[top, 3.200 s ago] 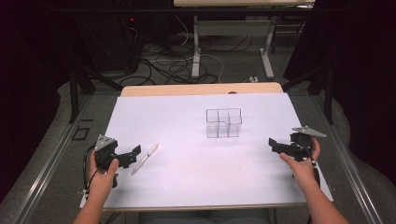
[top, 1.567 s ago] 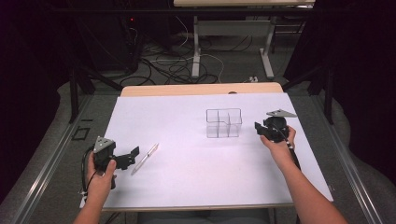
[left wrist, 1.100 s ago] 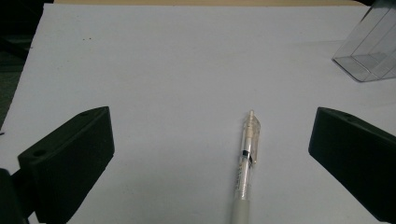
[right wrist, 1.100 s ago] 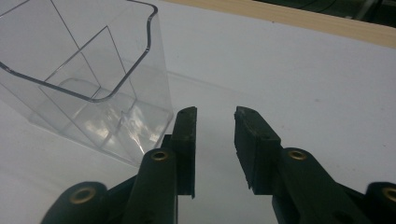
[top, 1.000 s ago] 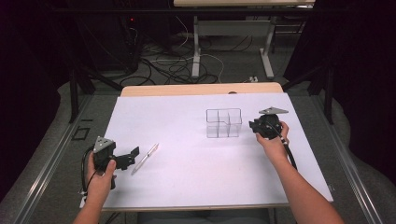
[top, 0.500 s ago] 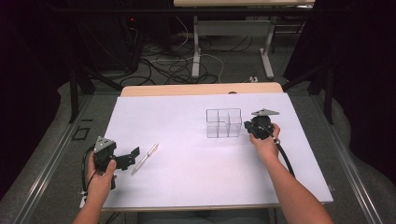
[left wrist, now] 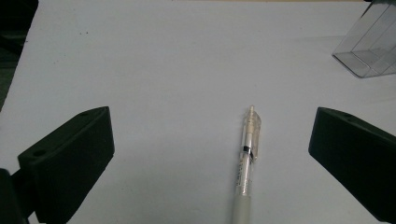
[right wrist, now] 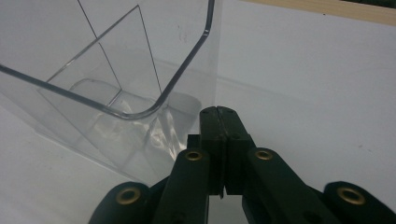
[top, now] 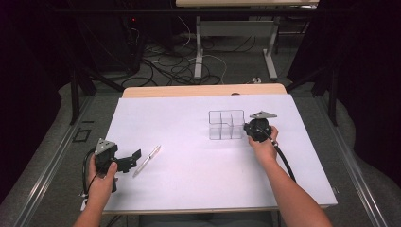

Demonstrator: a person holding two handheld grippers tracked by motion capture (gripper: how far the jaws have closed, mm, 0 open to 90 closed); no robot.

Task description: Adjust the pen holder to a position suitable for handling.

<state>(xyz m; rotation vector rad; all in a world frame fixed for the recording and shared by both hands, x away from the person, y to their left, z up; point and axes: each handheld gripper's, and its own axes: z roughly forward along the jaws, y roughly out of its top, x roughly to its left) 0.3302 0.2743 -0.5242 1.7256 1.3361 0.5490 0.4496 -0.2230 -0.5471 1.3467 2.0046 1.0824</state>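
The high view takes in the whole white surface with one clear plastic organizer right of its middle, toward the far edge, and one pen near the left front. The right gripper view adds detail the high view lacks: the right gripper has its jaws pressed together, tips meeting just beside the organizer's rounded corner; whether they touch its wall cannot be told. The organizer is transparent, upright, open-topped, and split by thin inner walls into four compartments, as the high view counts them.

The left gripper view shows the left gripper released, its two black jaws wide apart with the pen lying on the surface between them, touching neither. The pen has a translucent whitish barrel with a clip and a dark band, its tip pointing away from the camera. A corner of the organizer shows at the upper right there.
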